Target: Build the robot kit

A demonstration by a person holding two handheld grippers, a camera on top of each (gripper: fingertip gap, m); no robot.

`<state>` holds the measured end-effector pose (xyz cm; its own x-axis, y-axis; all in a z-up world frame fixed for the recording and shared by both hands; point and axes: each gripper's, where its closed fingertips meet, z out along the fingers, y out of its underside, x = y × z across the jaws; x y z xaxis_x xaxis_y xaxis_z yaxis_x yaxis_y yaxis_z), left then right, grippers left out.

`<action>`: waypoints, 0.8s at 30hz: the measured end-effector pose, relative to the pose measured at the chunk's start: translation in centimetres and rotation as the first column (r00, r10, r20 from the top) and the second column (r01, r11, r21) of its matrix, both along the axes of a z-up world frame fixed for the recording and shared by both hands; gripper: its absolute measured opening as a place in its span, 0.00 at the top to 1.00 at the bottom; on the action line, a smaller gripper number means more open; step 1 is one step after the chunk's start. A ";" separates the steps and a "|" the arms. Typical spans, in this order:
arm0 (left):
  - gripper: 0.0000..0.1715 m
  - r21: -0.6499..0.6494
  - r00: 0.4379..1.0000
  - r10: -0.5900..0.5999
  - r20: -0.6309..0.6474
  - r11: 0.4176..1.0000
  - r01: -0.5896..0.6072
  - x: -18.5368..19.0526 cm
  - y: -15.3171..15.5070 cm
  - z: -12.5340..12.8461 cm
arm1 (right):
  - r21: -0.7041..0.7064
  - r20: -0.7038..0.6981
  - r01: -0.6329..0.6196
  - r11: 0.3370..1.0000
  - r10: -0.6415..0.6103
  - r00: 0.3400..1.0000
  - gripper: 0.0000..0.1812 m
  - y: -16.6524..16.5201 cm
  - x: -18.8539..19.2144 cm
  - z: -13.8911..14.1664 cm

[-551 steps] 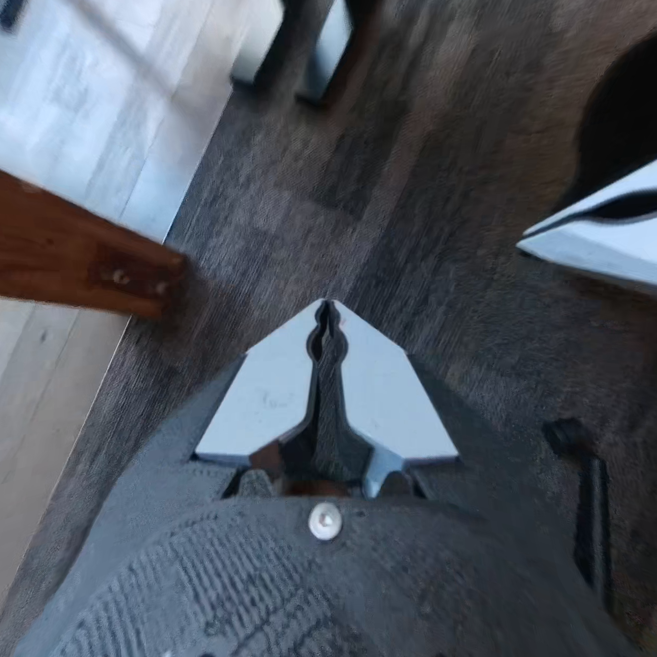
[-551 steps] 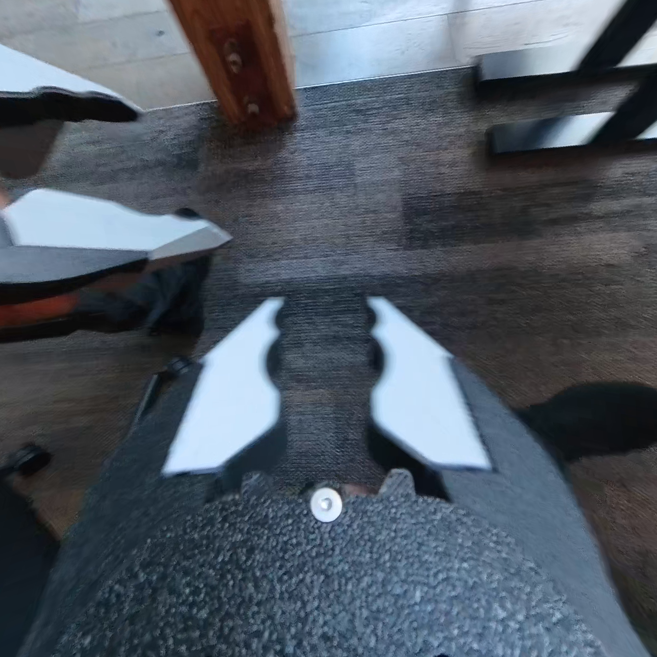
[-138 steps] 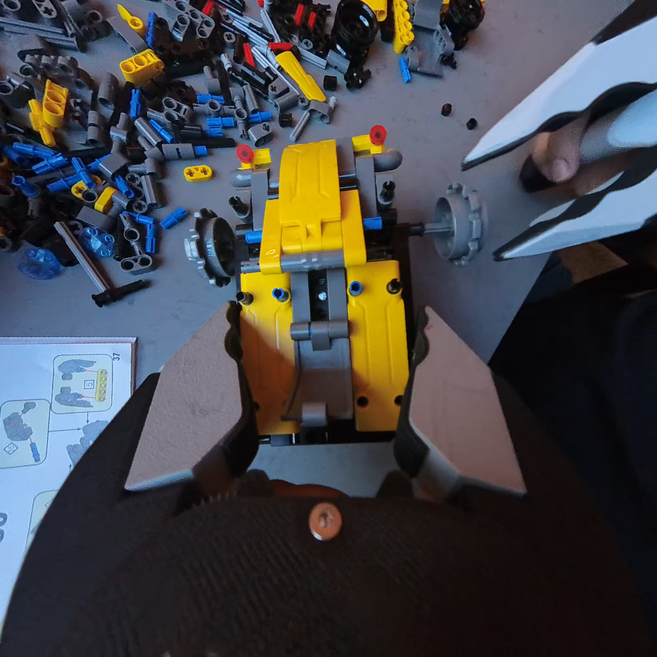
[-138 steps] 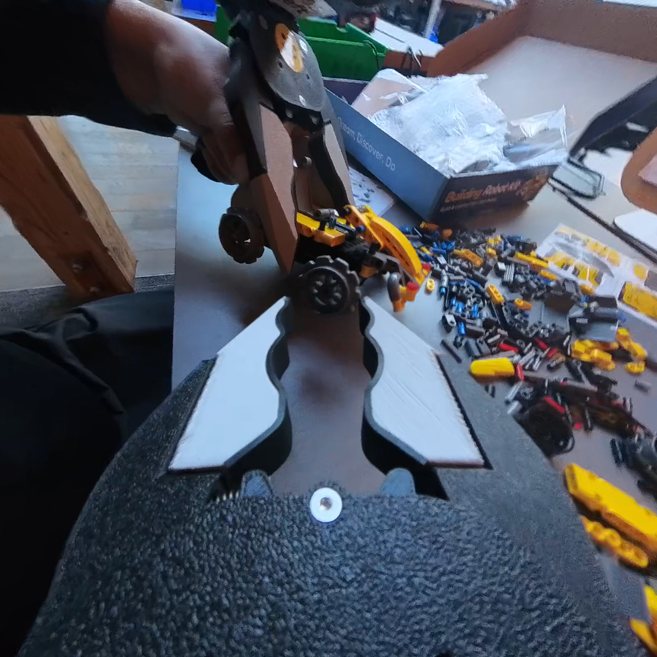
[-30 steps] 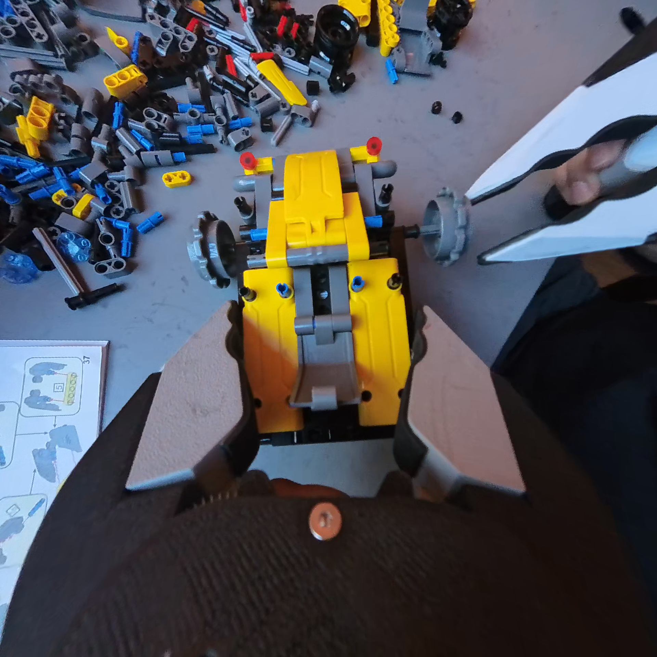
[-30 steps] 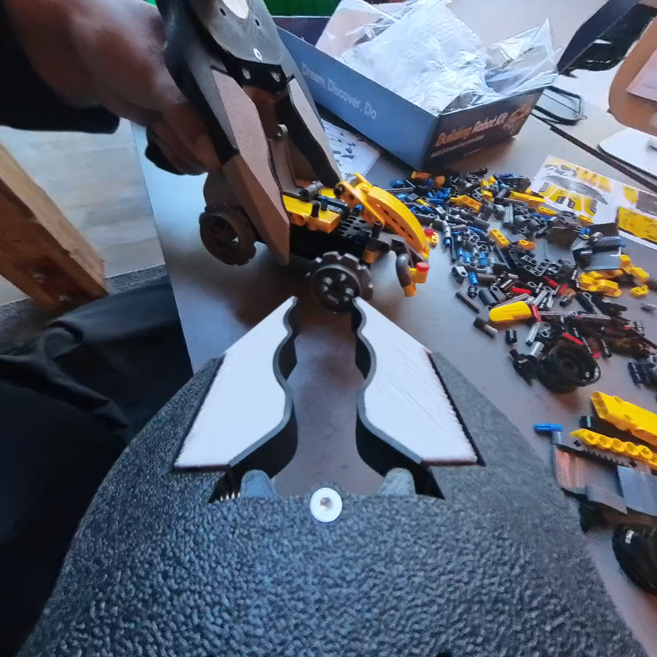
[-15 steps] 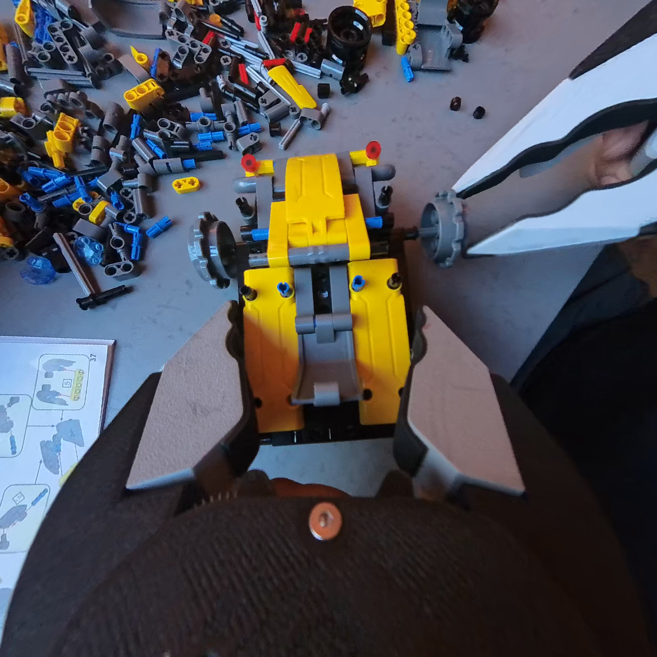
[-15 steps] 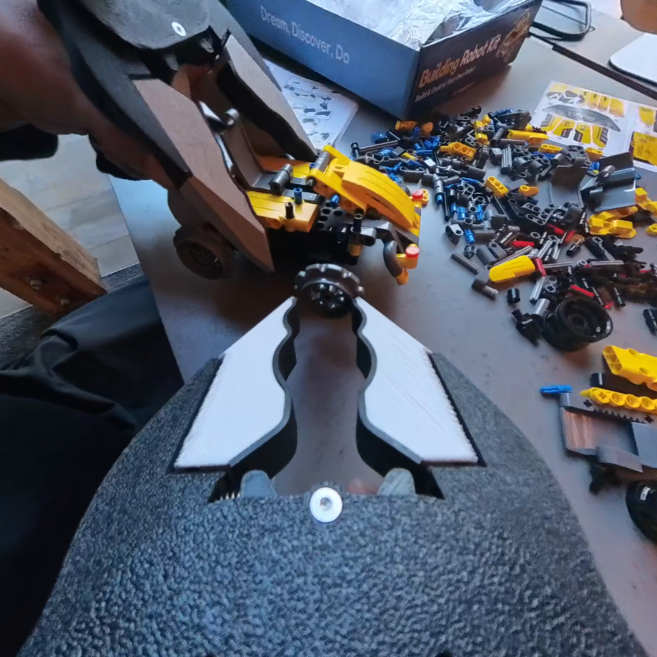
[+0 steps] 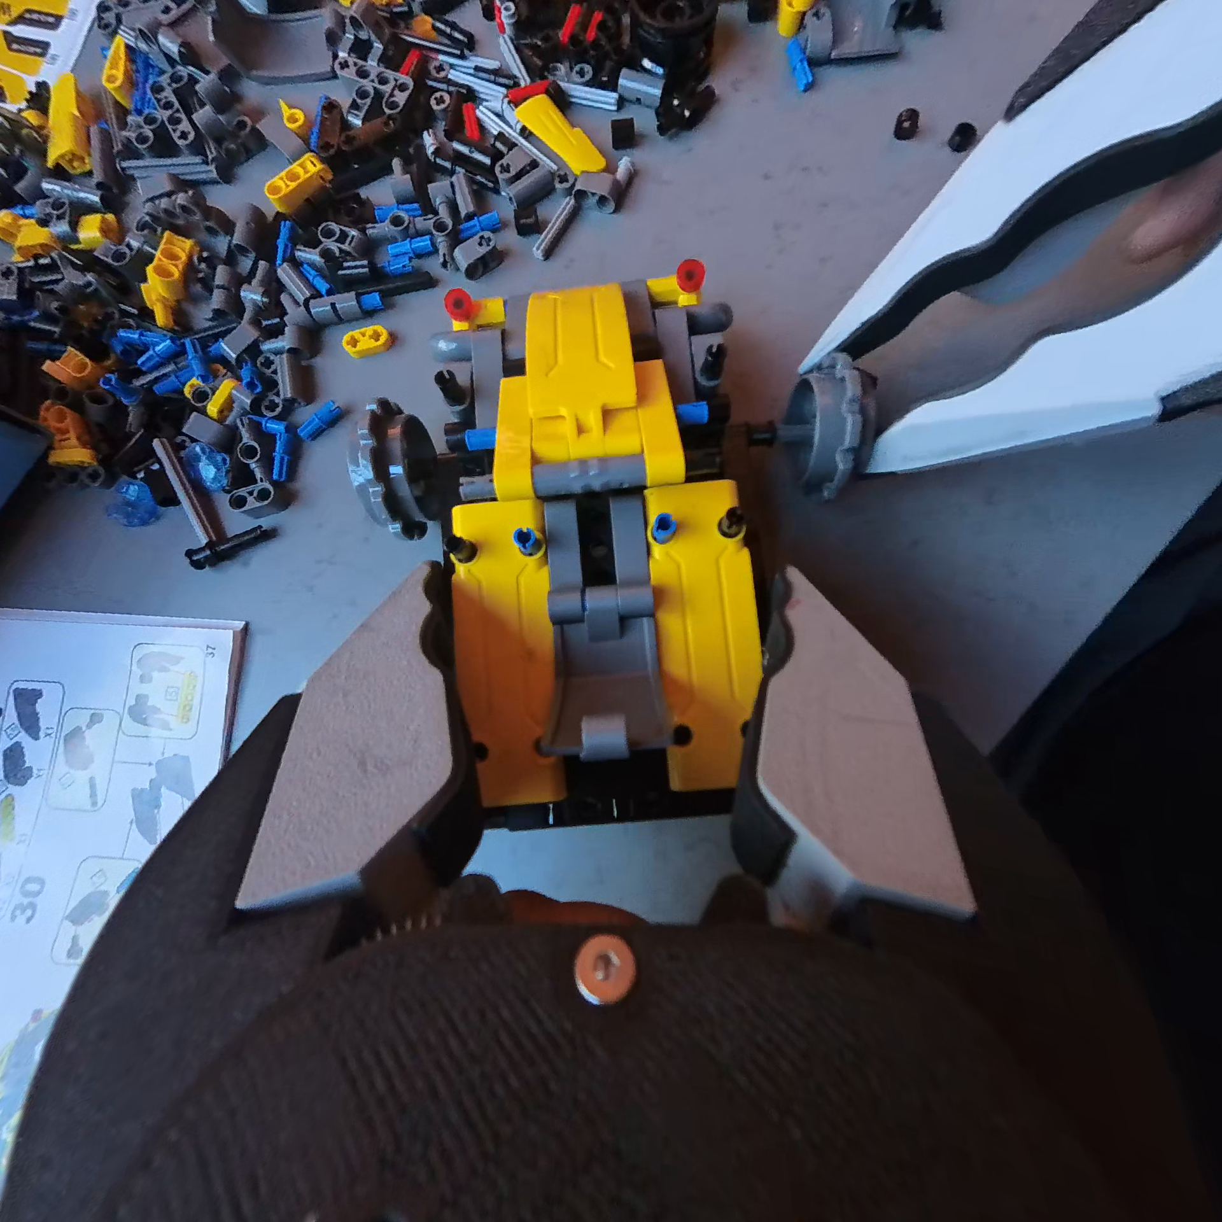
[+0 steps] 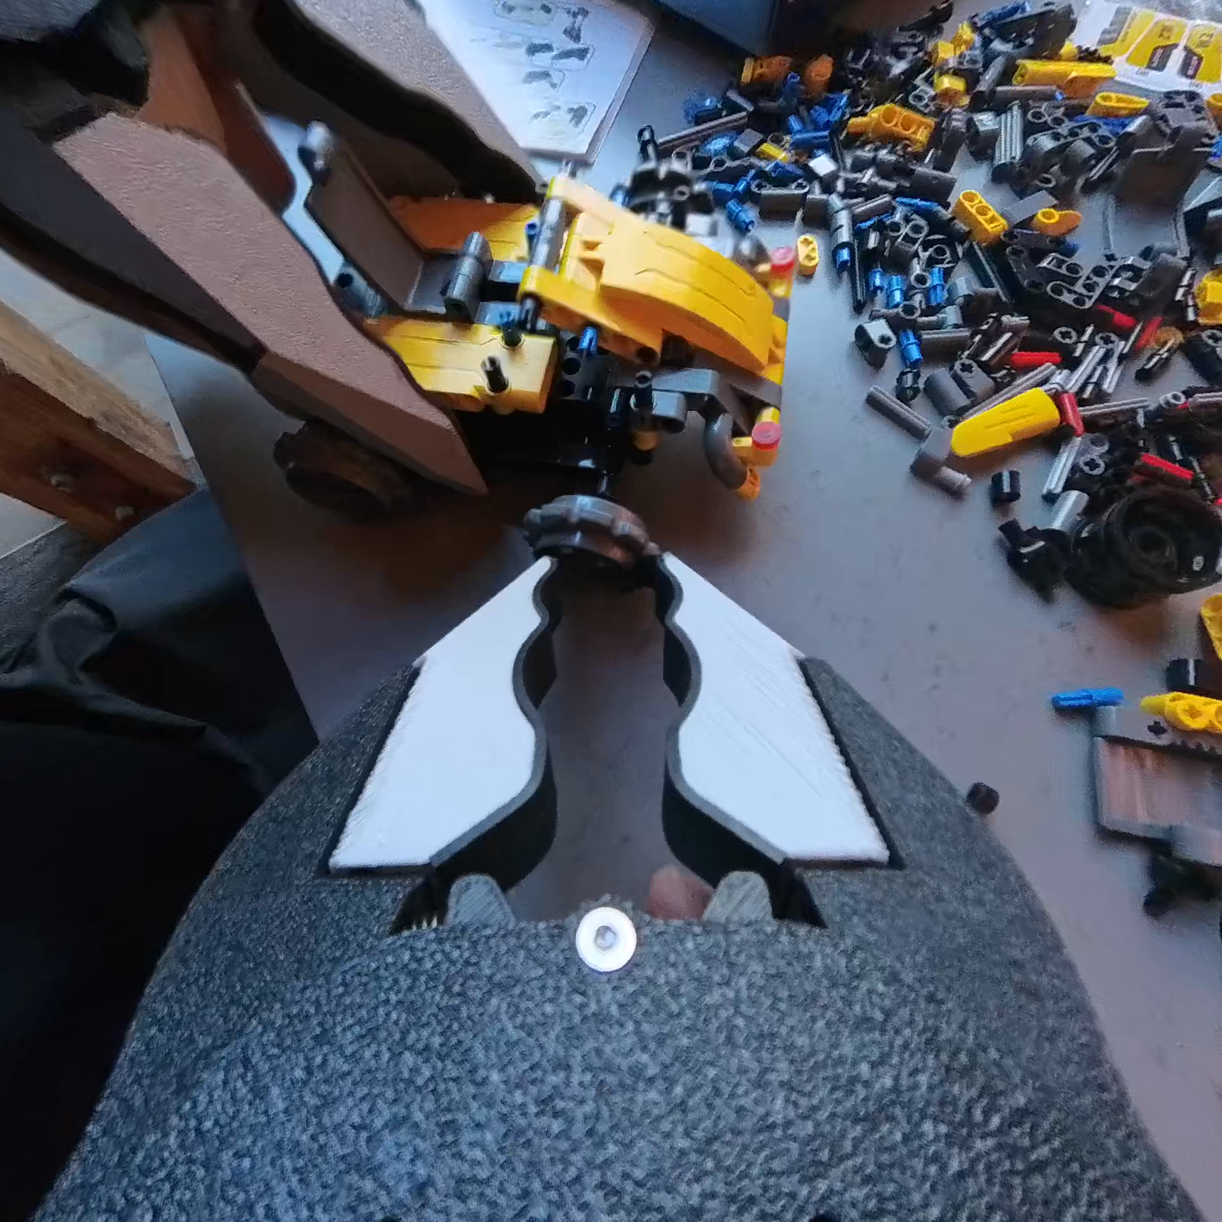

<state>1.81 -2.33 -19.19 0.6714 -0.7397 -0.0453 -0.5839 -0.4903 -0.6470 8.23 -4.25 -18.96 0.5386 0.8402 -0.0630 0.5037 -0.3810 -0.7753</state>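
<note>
A yellow and grey brick-built car (image 9: 595, 529) stands on the grey table (image 9: 926, 595). My left gripper (image 9: 605, 595) is shut on the car's rear body, one finger on each side. Its brown fingers (image 10: 297, 317) also show in the right wrist view, on the car (image 10: 648, 284). A grey wheel rim (image 9: 823, 433) sits on an axle at the car's right side. My right gripper (image 10: 605, 562) has both fingertips on this rim (image 10: 588, 522), closed around it. It also shows in the left wrist view (image 9: 836, 420). A second wheel rim (image 9: 390, 463) is on the car's left side.
A pile of loose yellow, blue, grey and black parts (image 9: 231, 264) covers the table beyond the car. An instruction booklet (image 9: 112, 760) lies at the left. A black tyre (image 10: 1150, 549) lies to the right. The table edge and dark clothing (image 9: 1124, 727) are at the right.
My right gripper has moved in on the grey wheel rim and its tips now clasp it. My left gripper keeps its hold on the car, which has barely moved.
</note>
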 end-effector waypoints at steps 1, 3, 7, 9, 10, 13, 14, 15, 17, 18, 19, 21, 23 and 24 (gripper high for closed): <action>0.46 0.000 1.000 0.001 0.001 1.000 -0.001 0.0 0.0 0.0 | -0.009 -0.006 -0.003 1.000 0.003 1.000 0.86 0.0 0.0 0.0; 0.46 0.002 1.000 0.004 -0.006 1.000 -0.004 0.0 0.0 0.0 | -0.020 -0.014 -0.002 1.000 0.002 1.000 0.85 0.0 0.0 0.0; 0.46 0.003 1.000 -0.008 -0.003 1.000 0.008 -0.2 0.0 0.0 | -0.019 -0.011 0.007 1.000 -0.007 1.000 0.86 0.1 -0.2 0.0; 0.46 -0.010 1.000 -0.007 0.001 1.000 0.007 -0.2 0.0 0.0 | -0.062 -0.034 -0.014 0.998 0.012 0.999 0.86 0.0 -0.2 0.0; 0.46 -0.010 1.000 -0.004 -0.003 1.000 0.004 -0.2 0.0 -0.1 | -0.075 -0.042 -0.021 0.997 0.018 0.999 0.86 0.0 -0.1 0.0; 0.46 -0.003 1.000 0.013 0.016 1.000 -0.013 -0.1 0.3 0.0 | -0.076 -0.040 -0.022 0.997 0.019 0.999 0.84 0.1 0.3 0.1; 0.46 0.001 1.000 0.016 0.021 1.000 -0.016 -0.1 0.3 0.1 | -0.067 -0.034 -0.020 0.998 0.018 0.999 0.83 0.1 0.5 0.1; 0.46 0.004 1.000 0.019 0.024 1.000 -0.019 -0.2 0.4 0.1 | -0.050 -0.022 -0.012 0.999 0.011 1.000 0.82 0.1 0.7 0.1; 0.46 0.011 0.999 0.023 0.031 1.000 -0.023 -0.2 0.3 0.1 | -0.009 0.004 -0.003 1.000 0.003 1.000 0.82 0.0 1.2 0.2; 0.46 0.011 0.999 0.023 0.032 1.000 -0.024 -0.2 0.3 0.1 | 0.012 0.010 -0.003 1.000 0.003 1.000 0.82 -0.1 1.4 0.4; 0.46 0.011 0.999 0.024 0.033 1.000 -0.024 -0.2 0.3 0.1 | 0.043 0.018 0.000 0.999 0.000 1.000 0.85 -0.2 1.6 0.6; 0.46 0.009 0.999 0.028 0.033 1.000 -0.028 -0.2 0.4 0.1 | 0.147 0.032 0.032 0.989 -0.037 0.999 0.84 0.3 2.1 1.5; 0.46 0.007 0.999 0.030 0.032 1.000 -0.030 -0.2 0.4 0.1 | 0.269 0.009 0.071 0.960 -0.076 0.997 0.80 0.7 2.3 2.6; 0.46 0.007 0.999 0.032 0.032 0.999 -0.032 -0.2 0.4 0.1 | 0.317 -0.005 0.079 0.945 -0.082 0.997 0.82 0.7 2.3 3.0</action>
